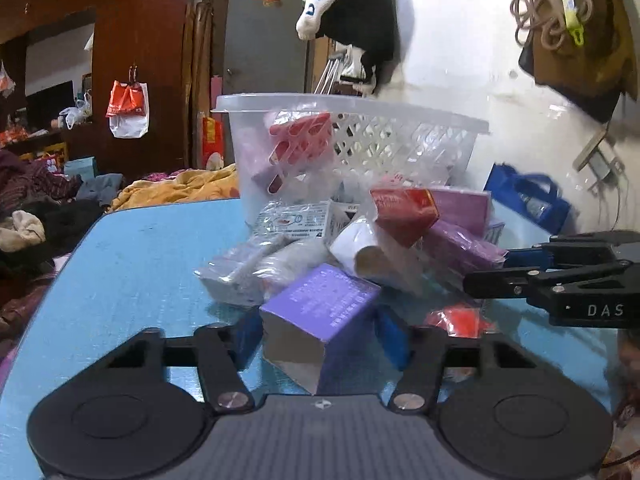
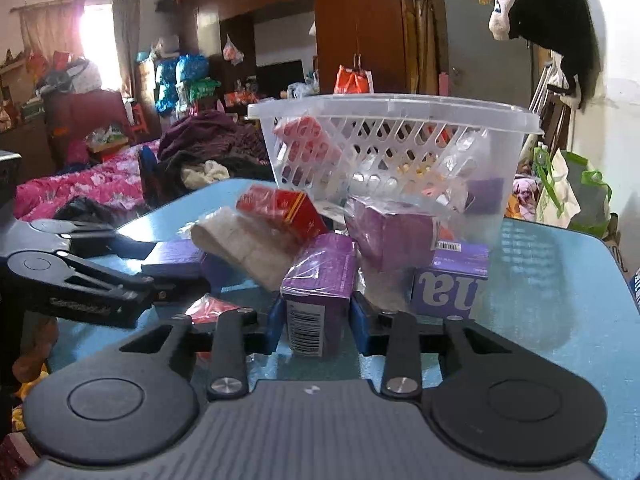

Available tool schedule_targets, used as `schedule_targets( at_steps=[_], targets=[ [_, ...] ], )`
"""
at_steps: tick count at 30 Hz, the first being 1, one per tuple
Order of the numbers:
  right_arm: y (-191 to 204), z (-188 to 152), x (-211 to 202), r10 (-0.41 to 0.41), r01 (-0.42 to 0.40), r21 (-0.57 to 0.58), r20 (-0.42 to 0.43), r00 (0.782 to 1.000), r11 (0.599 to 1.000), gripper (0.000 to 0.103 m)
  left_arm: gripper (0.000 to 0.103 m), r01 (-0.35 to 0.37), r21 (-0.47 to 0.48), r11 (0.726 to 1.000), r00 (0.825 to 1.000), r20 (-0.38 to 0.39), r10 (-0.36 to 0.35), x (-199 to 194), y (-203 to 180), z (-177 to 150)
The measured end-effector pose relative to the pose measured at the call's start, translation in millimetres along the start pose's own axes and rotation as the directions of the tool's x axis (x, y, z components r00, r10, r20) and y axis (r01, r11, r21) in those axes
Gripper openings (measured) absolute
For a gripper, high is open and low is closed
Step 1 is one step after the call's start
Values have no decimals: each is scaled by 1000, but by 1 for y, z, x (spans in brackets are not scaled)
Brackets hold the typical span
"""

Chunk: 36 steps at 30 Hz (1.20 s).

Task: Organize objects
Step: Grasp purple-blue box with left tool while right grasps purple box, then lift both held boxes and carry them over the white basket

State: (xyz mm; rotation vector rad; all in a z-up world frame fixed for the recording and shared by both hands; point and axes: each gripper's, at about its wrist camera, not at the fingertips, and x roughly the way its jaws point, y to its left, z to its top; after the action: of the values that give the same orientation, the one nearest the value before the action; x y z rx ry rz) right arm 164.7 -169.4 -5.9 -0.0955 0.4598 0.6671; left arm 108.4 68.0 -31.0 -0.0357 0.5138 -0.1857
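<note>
- Here, on a blue table [image 1: 132, 264], a heap of small boxes and wrapped packets lies just ahead of both grippers, with a clear plastic basket [image 2: 400, 120] behind it, likely where they belong.
- The left gripper [image 1: 324, 336] has its blue pads on either side of a lilac box [image 1: 320, 312], apparently clamped for lifting.
- The right gripper [image 2: 316, 320] likewise squeezes a dark purple box [image 2: 316, 292] between its fingers.
- A red box [image 2: 284, 212] sits tilted atop the heap, beyond the fingertips.

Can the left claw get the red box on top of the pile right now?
Probably not: the left claw already straddles a purple box, and the red box sits behind it, higher on the pile.
</note>
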Motion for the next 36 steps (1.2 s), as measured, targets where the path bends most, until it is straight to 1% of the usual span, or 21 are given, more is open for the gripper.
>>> schedule_targets(
  at_steps=[3,6,8,11,13,18,25,36],
  targets=[
    [-4,-3,-9,25,-26,20,58,998,999,38,62,8,-9,1000,998,56,-7,-7,2,-3],
    [-4,-7,-17,31,-33,11,115,993,999,38,62,6,7,1000,993,118,-7,-15,-1,-6],
    [-1,-8,-21,31,-31,-2,160,987,1000,38,62,10,21,1000,990,140,-13,-17,-3,-7],
    [2,-11,-29,29,-24,-24,232,972,999,38,62,35,9,999,986,165,-36,-20,1,-8],
    [4,-12,-31,28,-19,-38,254,967,999,38,62,47,5,999,982,181,-47,-21,2,-8],
    [4,-9,-30,21,-12,-36,265,964,999,38,62,43,14,999,974,222,-45,-25,1,-10],
    [2,-11,-31,18,-8,-35,277,961,999,38,62,51,3,999,960,275,-50,-32,5,-13],
    [0,-10,-32,13,-4,-35,286,958,999,38,62,47,6,999,953,299,-46,-36,5,-16]
  ],
)
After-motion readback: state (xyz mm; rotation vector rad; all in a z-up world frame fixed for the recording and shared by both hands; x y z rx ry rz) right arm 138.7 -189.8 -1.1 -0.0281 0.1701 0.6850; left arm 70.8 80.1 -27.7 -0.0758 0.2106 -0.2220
